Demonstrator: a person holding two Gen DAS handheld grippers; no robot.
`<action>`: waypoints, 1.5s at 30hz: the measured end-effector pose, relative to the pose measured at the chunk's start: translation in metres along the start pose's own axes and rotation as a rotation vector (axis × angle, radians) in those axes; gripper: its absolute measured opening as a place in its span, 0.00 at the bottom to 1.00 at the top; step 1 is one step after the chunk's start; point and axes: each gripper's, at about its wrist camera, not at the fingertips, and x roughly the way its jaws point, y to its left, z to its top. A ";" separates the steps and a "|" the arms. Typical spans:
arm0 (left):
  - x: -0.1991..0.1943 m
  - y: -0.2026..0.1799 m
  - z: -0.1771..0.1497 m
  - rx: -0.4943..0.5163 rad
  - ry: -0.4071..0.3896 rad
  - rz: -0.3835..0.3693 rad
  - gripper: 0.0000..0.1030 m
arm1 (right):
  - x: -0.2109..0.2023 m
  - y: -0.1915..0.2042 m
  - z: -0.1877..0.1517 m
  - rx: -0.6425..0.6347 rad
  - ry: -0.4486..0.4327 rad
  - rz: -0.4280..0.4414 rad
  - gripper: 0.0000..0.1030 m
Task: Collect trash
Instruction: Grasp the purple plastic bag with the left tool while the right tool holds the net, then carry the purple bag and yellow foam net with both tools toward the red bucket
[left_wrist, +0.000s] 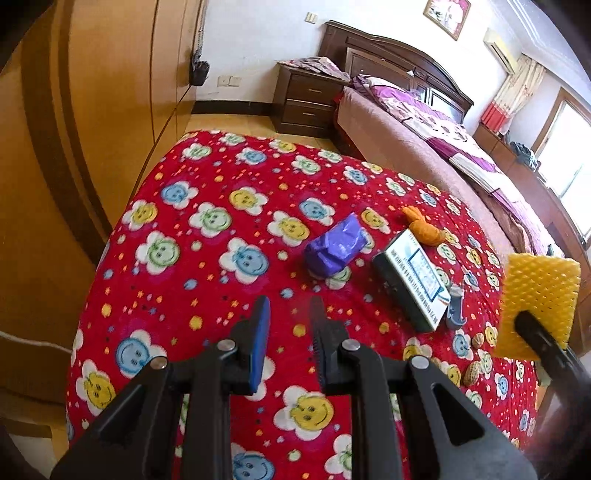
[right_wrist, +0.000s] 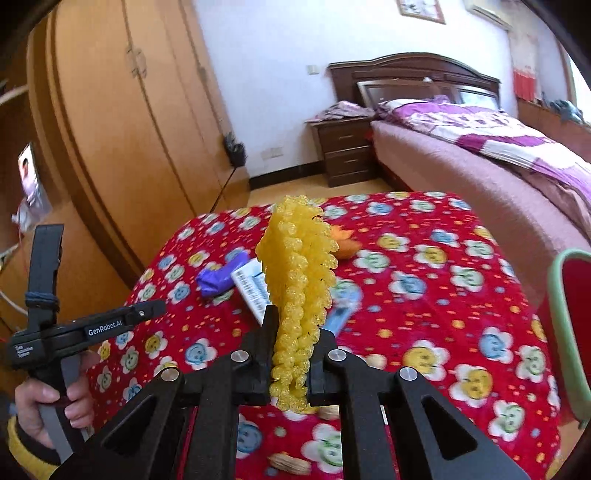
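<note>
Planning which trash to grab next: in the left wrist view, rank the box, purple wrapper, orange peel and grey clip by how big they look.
1. Box
2. Purple wrapper
3. Orange peel
4. Grey clip

The peel and clip look close in size, and the peel lies farther away, so their order is unsure.

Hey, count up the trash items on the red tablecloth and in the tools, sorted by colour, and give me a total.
Yellow: 1, foam fruit net, clamped in the right tool
Purple: 1, crumpled wrapper
Orange: 1, peel
White and dark: 1, carton
Grey: 1, plastic hook
Tan: 2, peanuts
Total: 7
</note>
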 end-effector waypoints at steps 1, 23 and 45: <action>0.000 -0.002 0.002 0.007 -0.004 0.000 0.22 | -0.003 -0.005 0.000 0.010 -0.005 -0.007 0.11; 0.075 -0.057 0.046 0.179 0.052 0.038 0.36 | -0.022 -0.093 -0.016 0.193 -0.013 -0.102 0.11; 0.098 -0.068 0.046 0.159 0.073 -0.009 0.30 | -0.017 -0.108 -0.017 0.231 0.005 -0.099 0.11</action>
